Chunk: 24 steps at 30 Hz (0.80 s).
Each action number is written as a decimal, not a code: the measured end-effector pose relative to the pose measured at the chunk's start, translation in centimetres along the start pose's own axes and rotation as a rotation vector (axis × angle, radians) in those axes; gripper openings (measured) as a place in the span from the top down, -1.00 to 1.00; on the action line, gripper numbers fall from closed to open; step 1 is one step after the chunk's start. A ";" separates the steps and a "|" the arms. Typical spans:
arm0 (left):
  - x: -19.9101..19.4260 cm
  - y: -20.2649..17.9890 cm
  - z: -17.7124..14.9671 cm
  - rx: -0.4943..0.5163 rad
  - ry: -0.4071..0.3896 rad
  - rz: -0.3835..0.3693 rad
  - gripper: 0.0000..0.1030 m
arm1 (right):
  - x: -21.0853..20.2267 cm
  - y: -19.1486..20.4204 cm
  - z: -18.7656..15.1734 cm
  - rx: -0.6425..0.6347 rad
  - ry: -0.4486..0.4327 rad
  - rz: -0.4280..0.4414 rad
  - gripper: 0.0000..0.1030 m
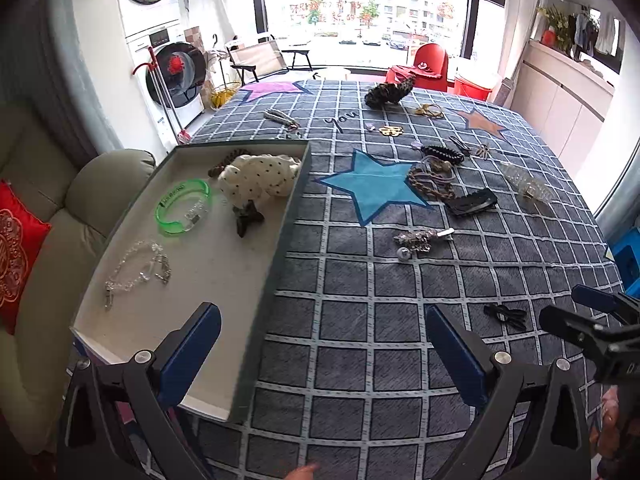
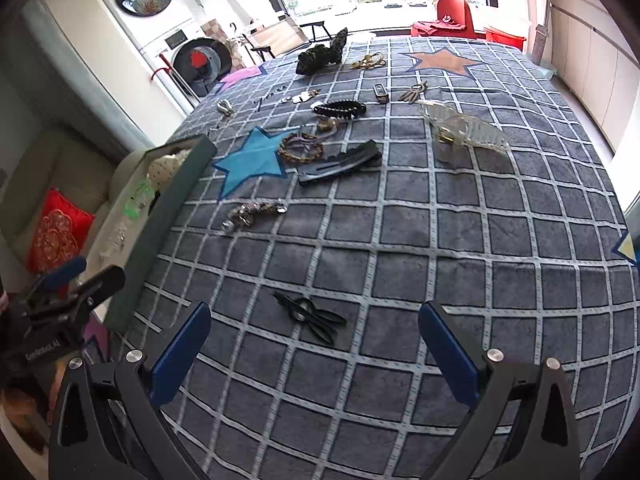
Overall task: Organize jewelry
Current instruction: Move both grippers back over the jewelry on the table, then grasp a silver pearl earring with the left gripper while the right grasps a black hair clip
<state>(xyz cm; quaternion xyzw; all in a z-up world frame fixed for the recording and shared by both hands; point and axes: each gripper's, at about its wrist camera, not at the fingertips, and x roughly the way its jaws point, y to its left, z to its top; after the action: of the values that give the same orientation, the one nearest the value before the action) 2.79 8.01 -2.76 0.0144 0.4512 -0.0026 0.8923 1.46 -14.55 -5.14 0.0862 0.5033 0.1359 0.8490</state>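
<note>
A shallow box (image 1: 286, 216) with a white floor sits at the table's left edge and holds a green bangle (image 1: 183, 205), a polka-dot scrunchie (image 1: 260, 178), a dark claw clip (image 1: 248, 218) and a clear bead chain (image 1: 136, 270). My left gripper (image 1: 322, 322) hangs open over the box's near right wall, nothing between its fingers. My right gripper (image 2: 314, 320) is open wide above a black hair clip (image 2: 310, 317) that lies on the cloth between its blue pads (image 2: 182, 354), untouched. The same black hair clip (image 1: 506, 314) shows in the left wrist view, near the right gripper (image 1: 588, 316).
Several loose pieces lie on the checked cloth (image 2: 400, 240): a silver beaded clip (image 2: 254, 212), a black barrette (image 2: 340, 164), a braided bracelet (image 2: 301, 147), a clear claw clip (image 2: 466, 126), a dark scrunchie (image 2: 322, 56). A sofa with a red cushion (image 1: 16, 248) stands left.
</note>
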 end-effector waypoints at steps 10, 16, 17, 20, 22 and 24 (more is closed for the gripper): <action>2.4 -2.3 -0.3 0.016 0.053 -0.032 -1.00 | 1.2 1.0 -1.6 -0.172 -0.003 -0.060 -1.00; 3.5 -2.5 0.3 -0.005 0.070 -0.052 -1.00 | 2.1 2.1 -1.6 -0.275 -0.021 -0.077 -1.00; 3.7 -2.5 0.4 -0.011 0.073 -0.055 -1.00 | 2.3 2.3 -1.5 -0.295 -0.024 -0.076 -1.00; 4.2 -2.4 0.9 -0.025 0.075 -0.066 -1.00 | 2.9 2.9 -1.4 -0.331 -0.031 -0.073 -0.98; 4.6 -2.5 1.4 -0.026 0.076 -0.069 -1.00 | 3.5 3.2 -1.3 -0.352 -0.028 -0.070 -0.90; 4.9 -2.8 1.8 -0.020 0.074 -0.071 -1.00 | 4.0 3.6 -1.3 -0.370 -0.027 -0.067 -0.78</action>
<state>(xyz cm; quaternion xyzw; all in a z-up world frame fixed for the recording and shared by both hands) 7.07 5.21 -5.74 -0.0105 0.4844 -0.0291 0.8743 1.64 -9.91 -8.04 -0.0865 0.4608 0.1964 0.8612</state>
